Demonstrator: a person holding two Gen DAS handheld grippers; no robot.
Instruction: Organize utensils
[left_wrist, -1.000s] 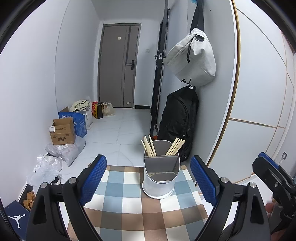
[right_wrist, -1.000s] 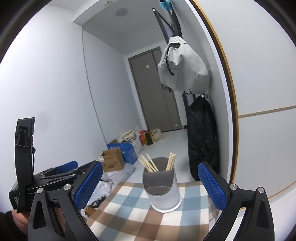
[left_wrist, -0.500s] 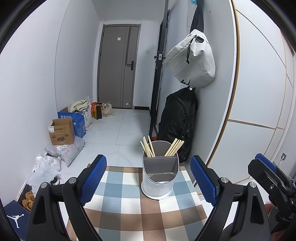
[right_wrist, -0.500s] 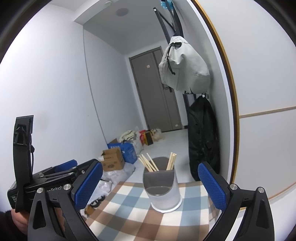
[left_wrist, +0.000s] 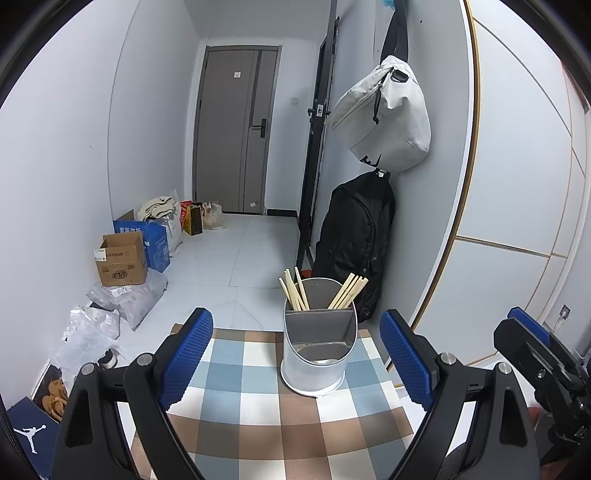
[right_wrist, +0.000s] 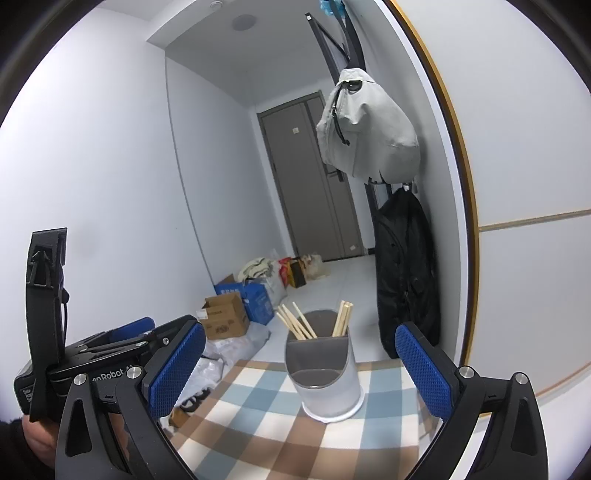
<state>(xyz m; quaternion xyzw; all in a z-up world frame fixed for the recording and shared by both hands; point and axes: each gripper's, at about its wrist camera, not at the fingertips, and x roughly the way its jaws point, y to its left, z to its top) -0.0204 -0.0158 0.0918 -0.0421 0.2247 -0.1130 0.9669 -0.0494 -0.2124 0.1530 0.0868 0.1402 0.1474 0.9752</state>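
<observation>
Left wrist view: the utensil holder (left_wrist: 319, 343) stands upright on the checked cloth (left_wrist: 258, 424) with chopsticks (left_wrist: 293, 293) sorted into its rear compartments, while left gripper (left_wrist: 295, 363) and right gripper (right_wrist: 301, 367) hover empty, jaws apart, apparently poised for approach.

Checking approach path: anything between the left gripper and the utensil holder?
Nothing visible. The left gripper is open and empty, and only bare checkered cloth lies between it and the utensil holder. The chopsticks sit in its back compartments.
</observation>
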